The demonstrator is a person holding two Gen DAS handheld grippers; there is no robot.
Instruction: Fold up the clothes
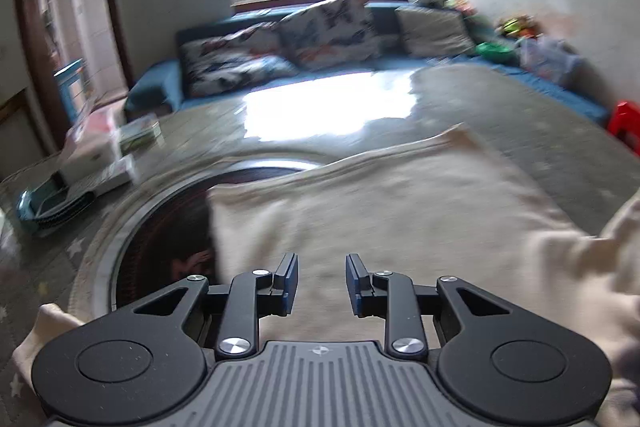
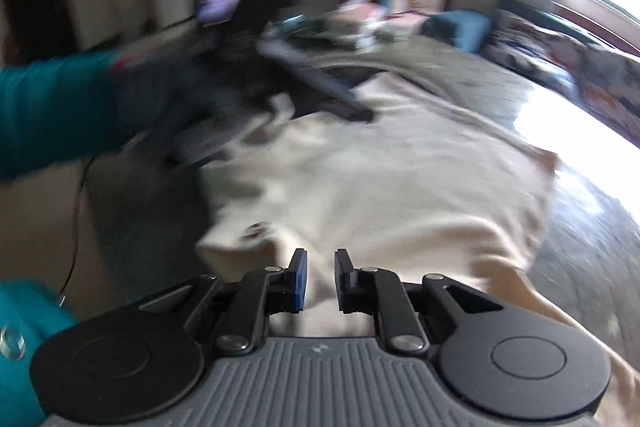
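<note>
**Cream garment spread over the tabletop, both grippers above it**

A cream garment (image 1: 400, 211) is seen lying across a grey tabletop (image 1: 520, 107), filling the lower middle of both views. It is laid partly flat, presumably so that edges can be reached; one straight edge runs across the middle of the left view and ends in a raised corner at centre right. Part of the cloth is draped over a dark round inset (image 1: 168, 219) with a pale metal ring, at centre left of that view. Whether folds have been made cannot be judged: the views are blurred.

The left gripper (image 1: 322, 279) is held low over the cloth, its fingers set moderately apart with nothing between them. The right gripper (image 2: 321, 275) is held over the near edge, its fingers narrower but apart; cloth shows through the gap, yet no pinch can be made out. In the right view the left gripper is seen at upper left, carried by a teal sleeve (image 2: 52, 107).

The fabric looks soft, matte and thick, knit-like, and bunches into rounded ridges. A small dark mark, perhaps a button (image 2: 256, 229), is seen on a turned-up flap near the right fingers. The tabletop is glossy and reflects window light strongly.
</note>
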